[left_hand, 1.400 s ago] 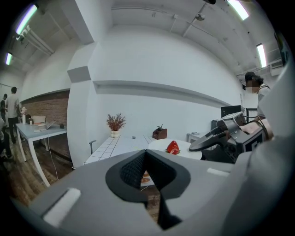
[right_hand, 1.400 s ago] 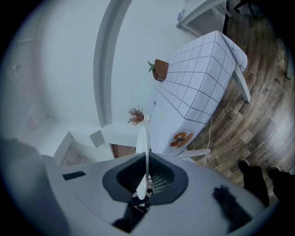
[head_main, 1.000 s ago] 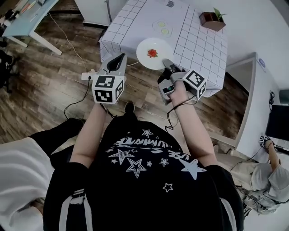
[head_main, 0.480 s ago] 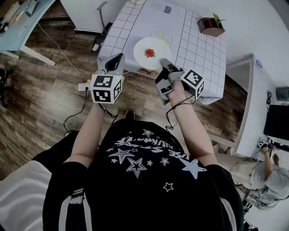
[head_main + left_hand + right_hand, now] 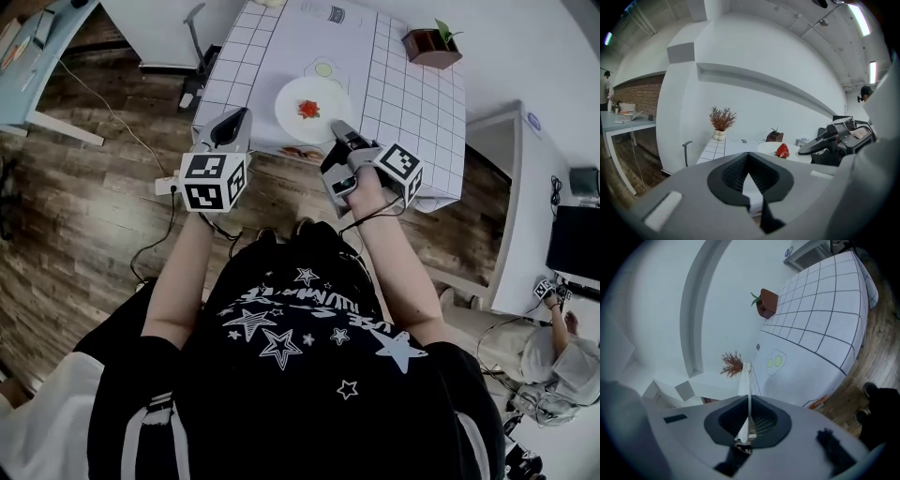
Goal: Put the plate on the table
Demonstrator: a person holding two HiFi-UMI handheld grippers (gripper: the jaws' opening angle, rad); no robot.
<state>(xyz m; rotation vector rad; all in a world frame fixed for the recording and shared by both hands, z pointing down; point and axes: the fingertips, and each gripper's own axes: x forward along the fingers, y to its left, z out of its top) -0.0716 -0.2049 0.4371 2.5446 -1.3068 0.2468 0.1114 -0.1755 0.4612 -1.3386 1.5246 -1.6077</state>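
A white plate (image 5: pixel 298 92) with a red strawberry (image 5: pixel 308 109) on it hangs over the near part of the table (image 5: pixel 412 89), which has a white gridded cloth. My right gripper (image 5: pixel 336 134) is shut on the plate's near rim. In the right gripper view the plate (image 5: pixel 748 380) runs edge-on as a thin white line between the jaws. My left gripper (image 5: pixel 238 119) hovers left of the plate by the table's front corner, shut on nothing. From the left gripper view I see the plate (image 5: pixel 766 149), the strawberry (image 5: pixel 782 150) and the right gripper (image 5: pixel 820 145).
A fried-egg print (image 5: pixel 323 68) lies on the cloth just beyond the plate. A brown plant pot (image 5: pixel 429 44) stands at the table's far right, a dried plant in a white vase (image 5: pixel 721 124) at its far end. Wooden floor with a cable (image 5: pixel 141 234) lies left, a white cabinet (image 5: pixel 511 206) right.
I have stepped closer to the table. The plate, still in the right gripper, has moved from over the front edge to farther over the tabletop. The left gripper came along.
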